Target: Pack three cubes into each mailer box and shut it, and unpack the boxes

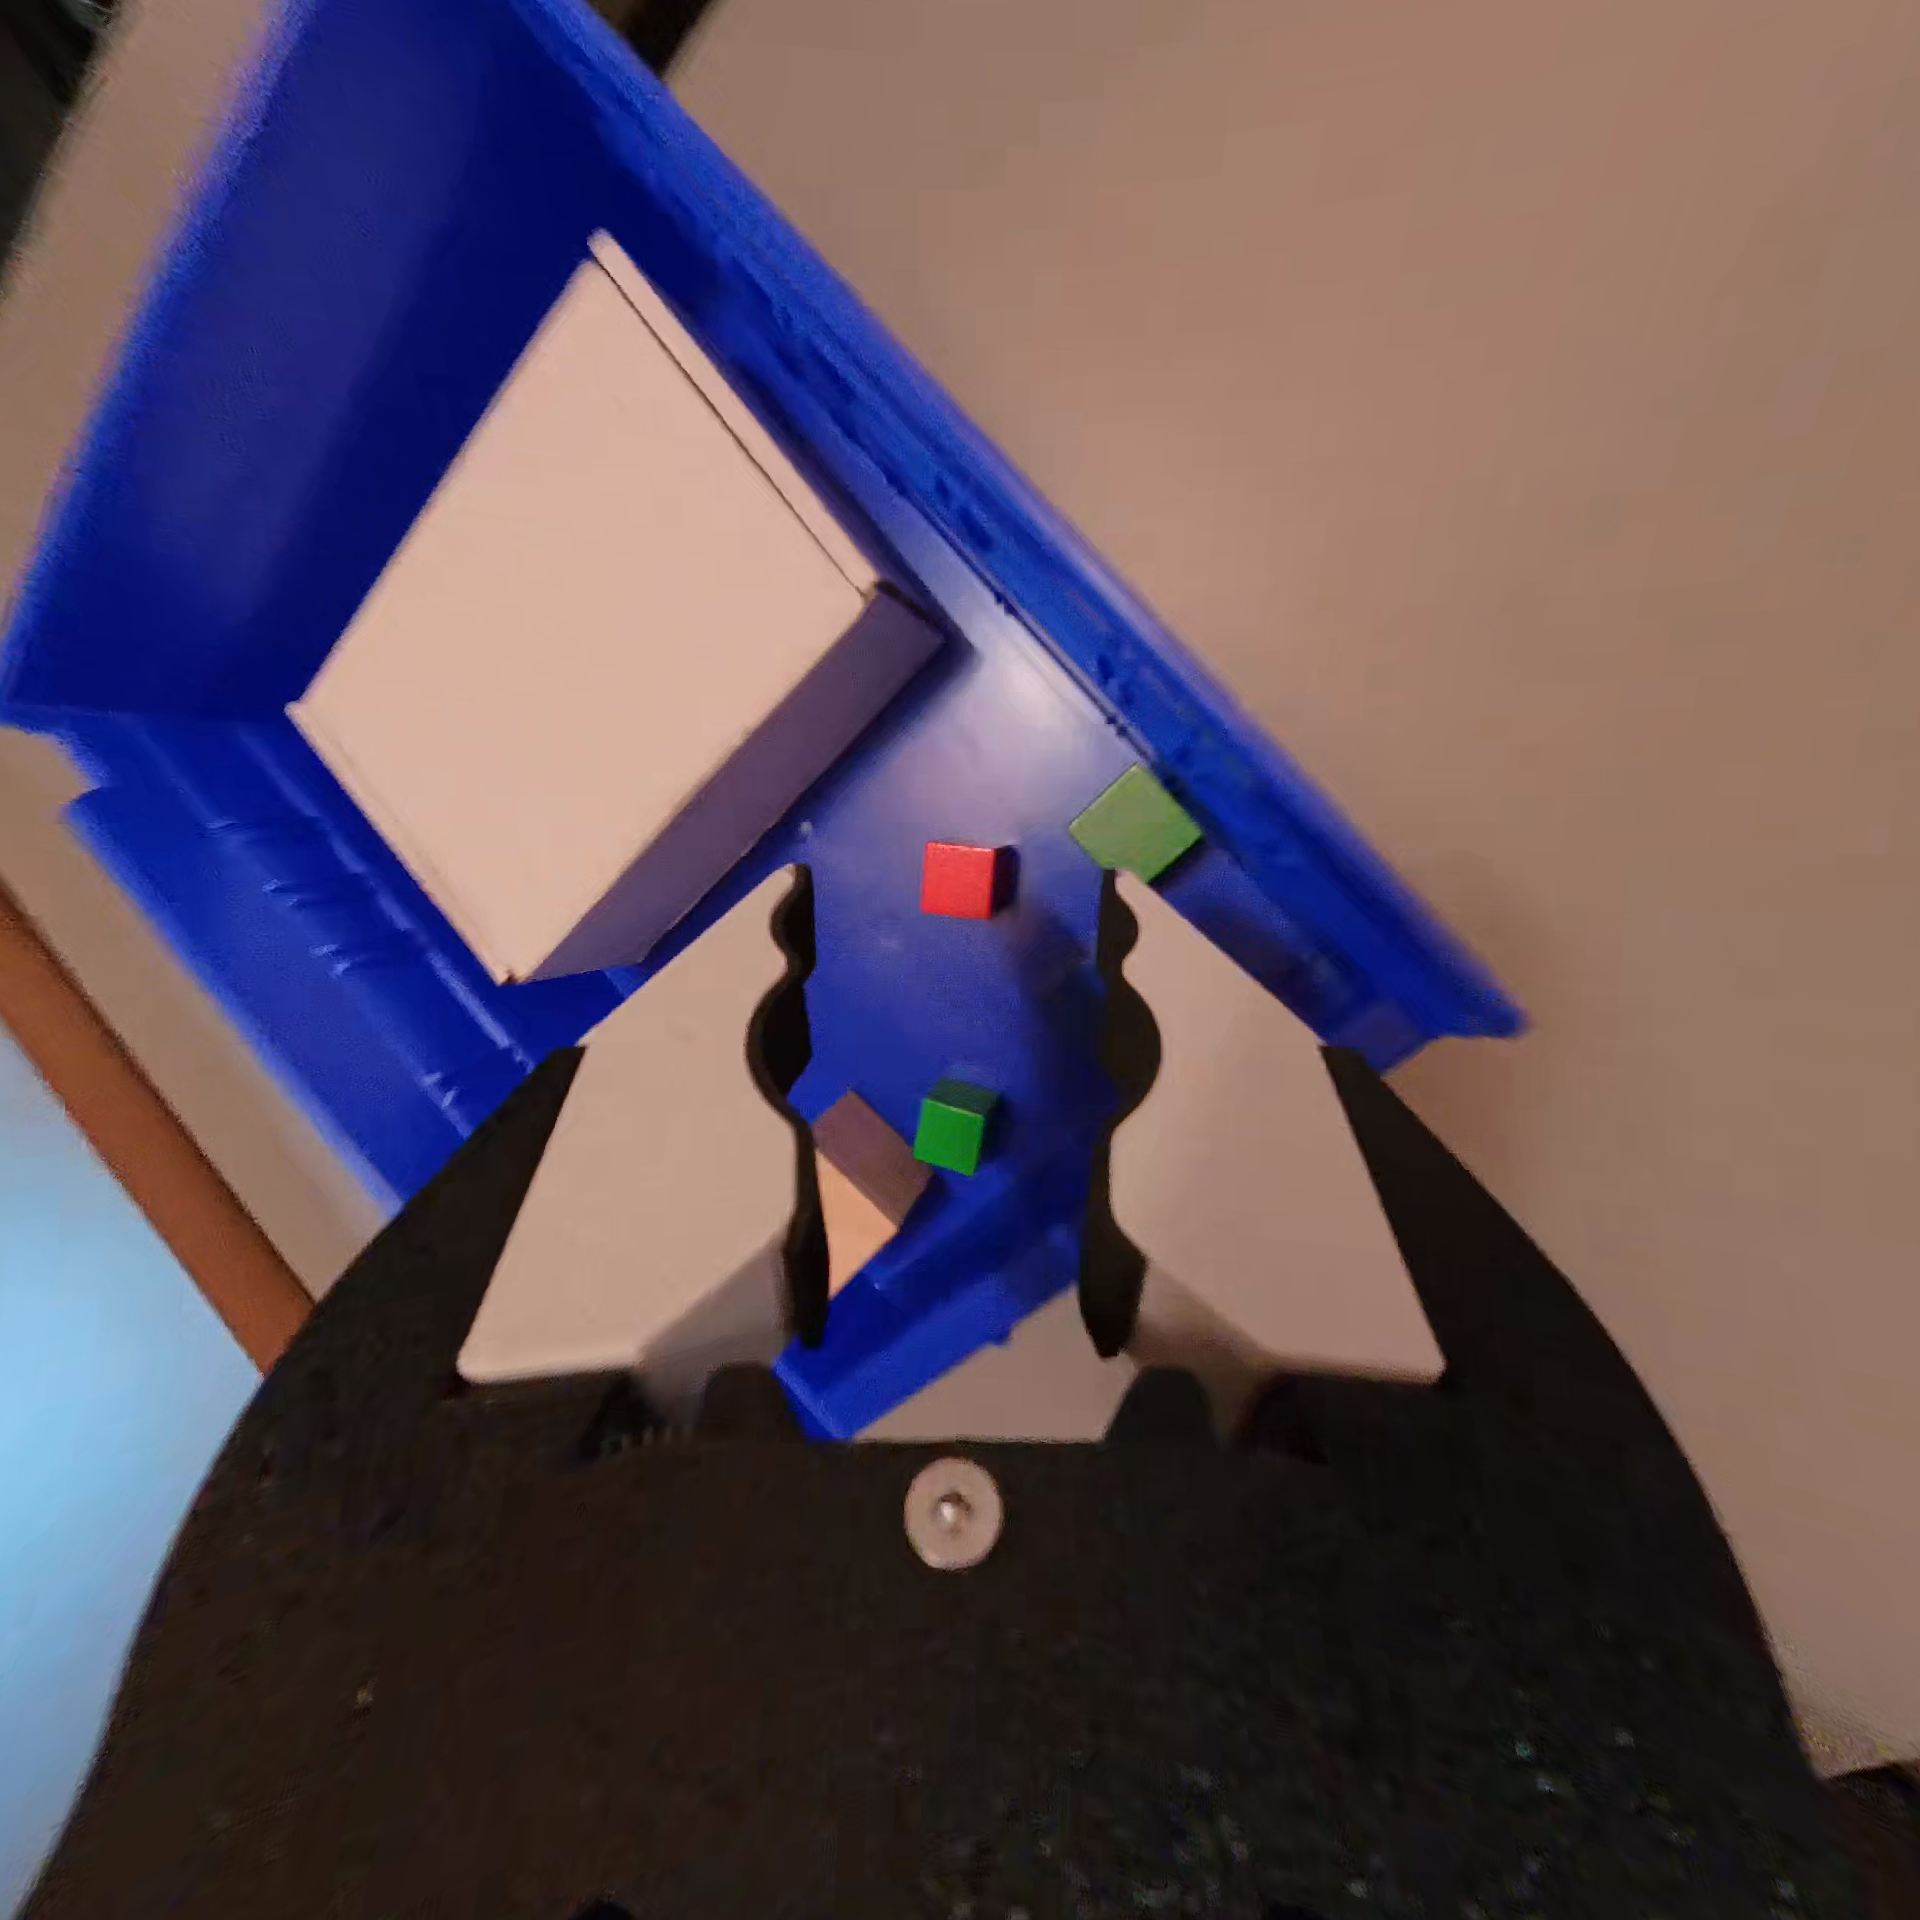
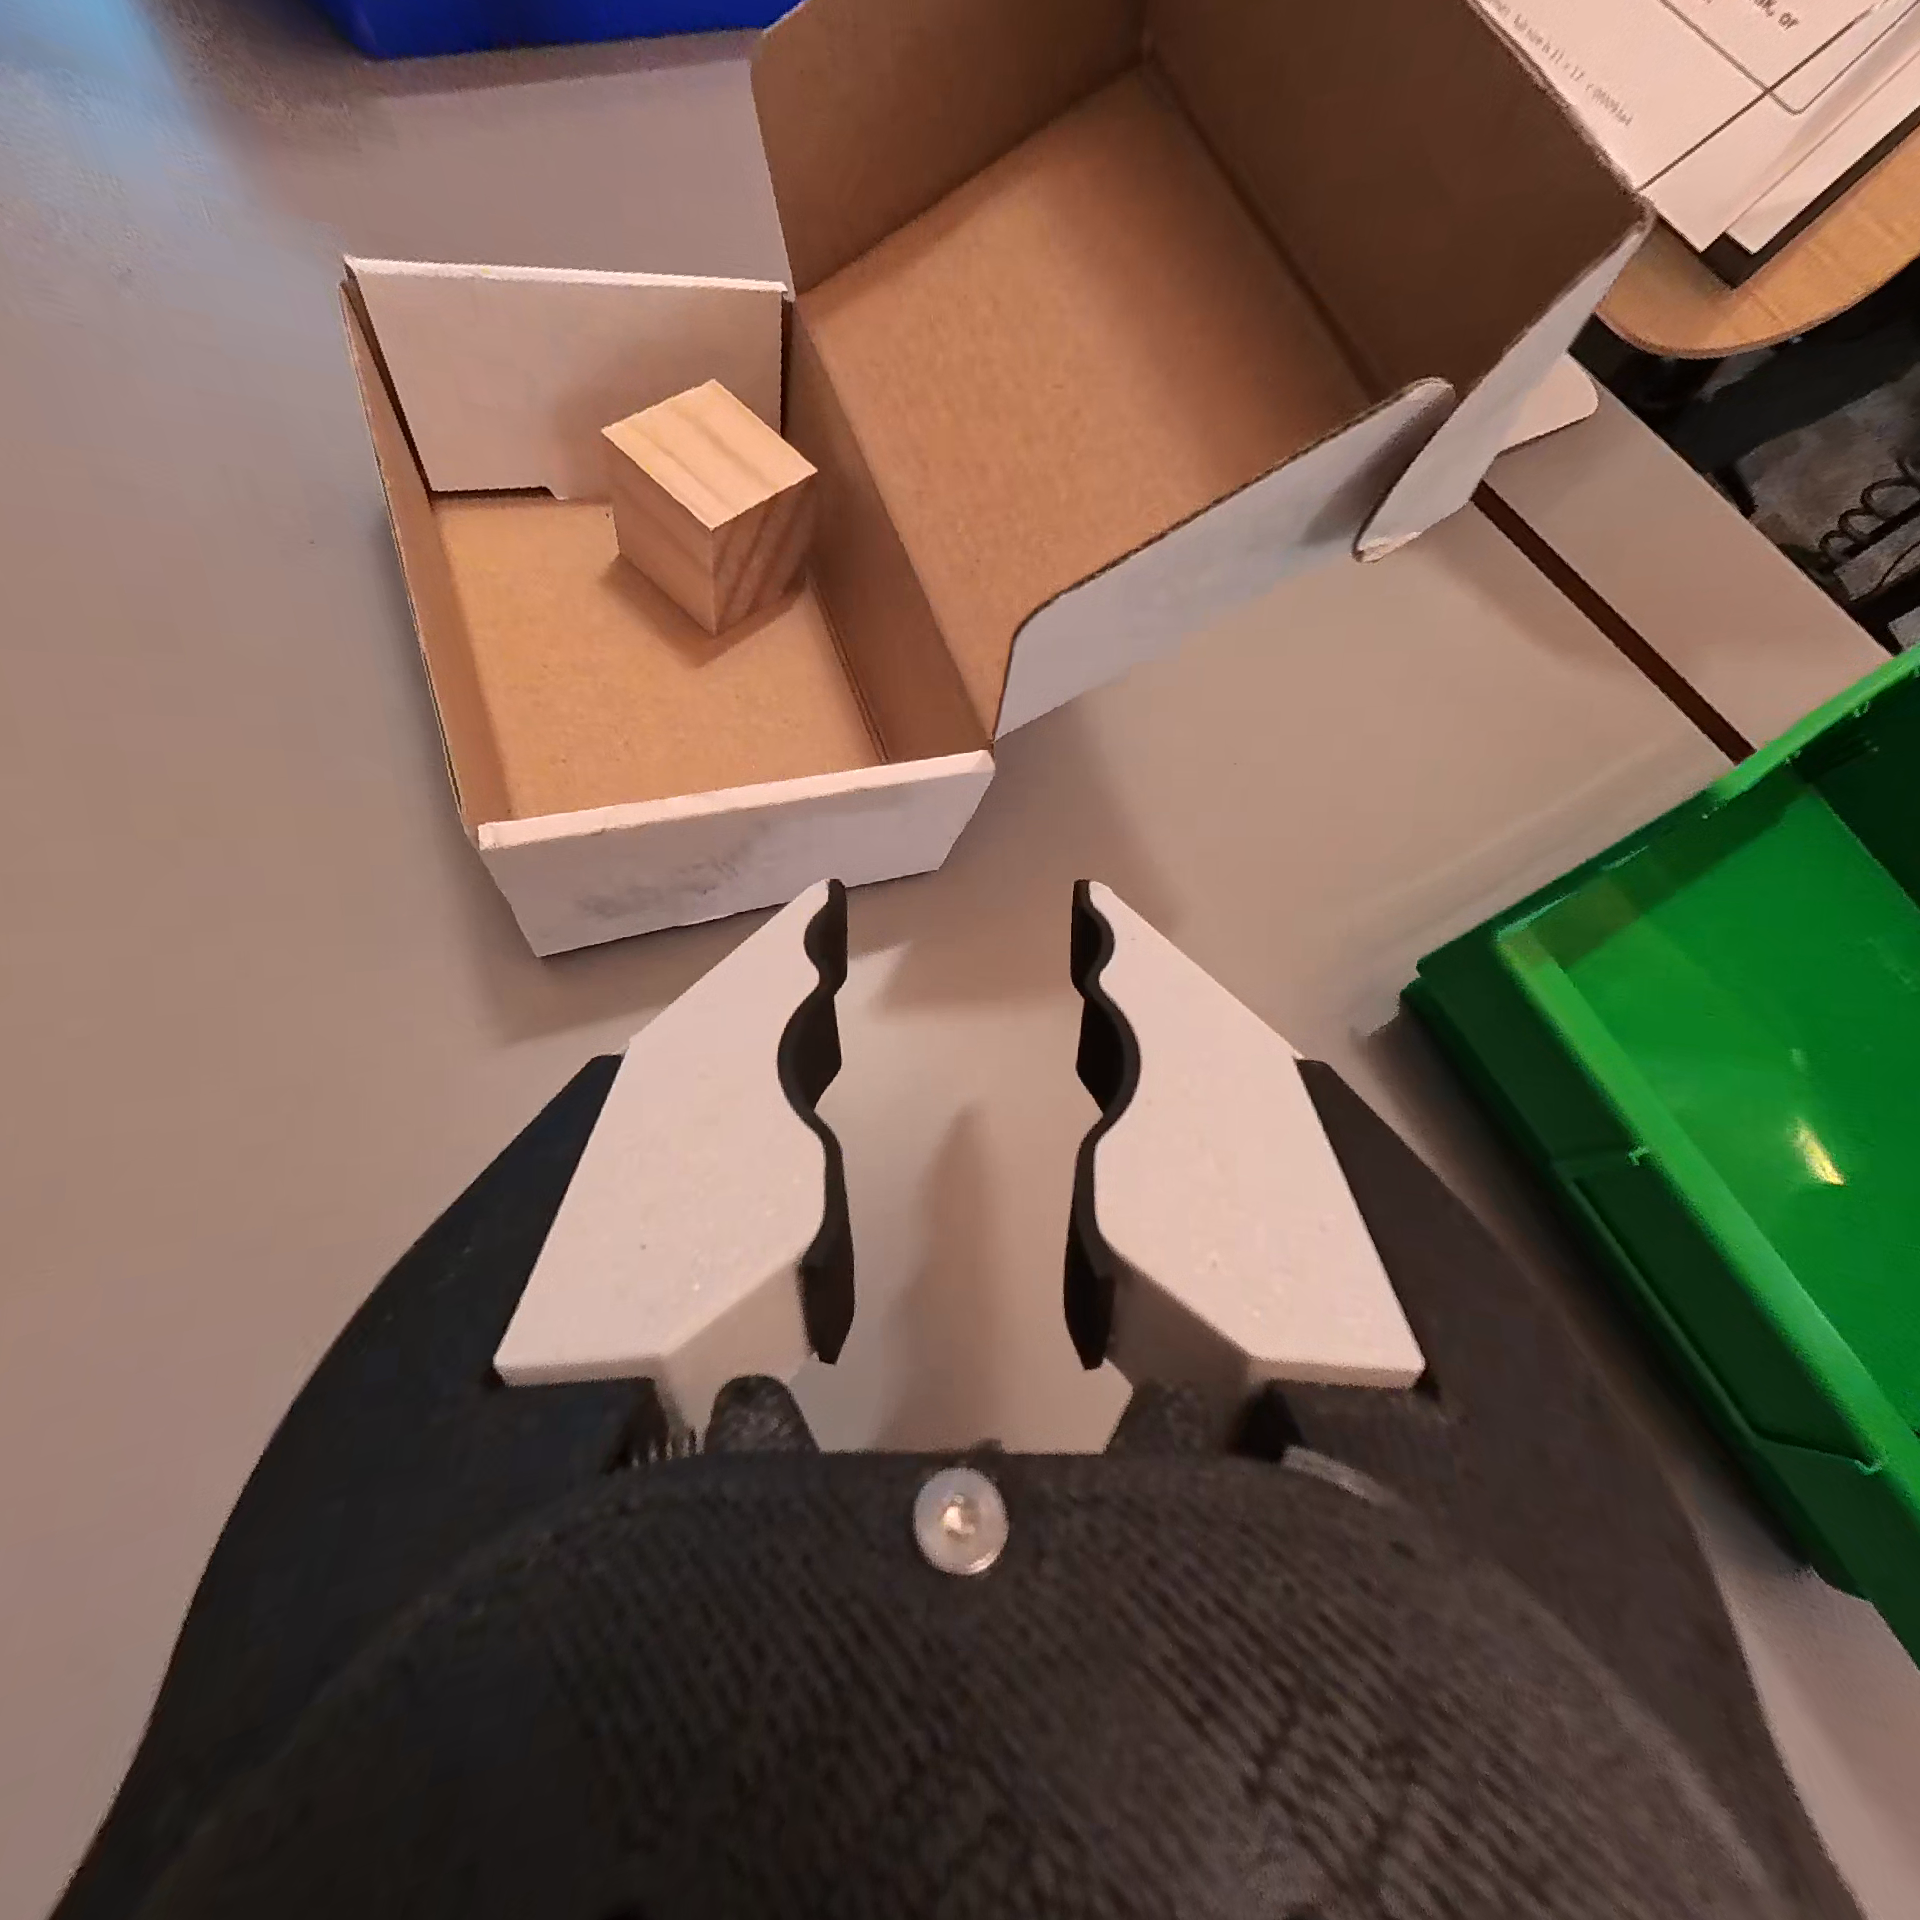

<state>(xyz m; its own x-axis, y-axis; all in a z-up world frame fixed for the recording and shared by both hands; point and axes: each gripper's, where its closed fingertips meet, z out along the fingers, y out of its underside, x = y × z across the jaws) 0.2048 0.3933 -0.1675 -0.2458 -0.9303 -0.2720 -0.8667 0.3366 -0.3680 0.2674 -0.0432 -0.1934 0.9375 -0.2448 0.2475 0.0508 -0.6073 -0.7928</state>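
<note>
In the left wrist view my left gripper is open and empty above a blue bin. In the bin lie a closed white mailer box, a red cube, a light green cube, a dark green cube and a plain wooden cube partly behind my left finger. In the right wrist view my right gripper is open and empty, just in front of an open white mailer box. One wooden cube stands inside it. Its lid stands up to the right.
A green bin sits at the right of the grey table. Papers lie at the far right on a wooden board. A corner of the blue bin shows at the top edge. The table's brown edge is at the left.
</note>
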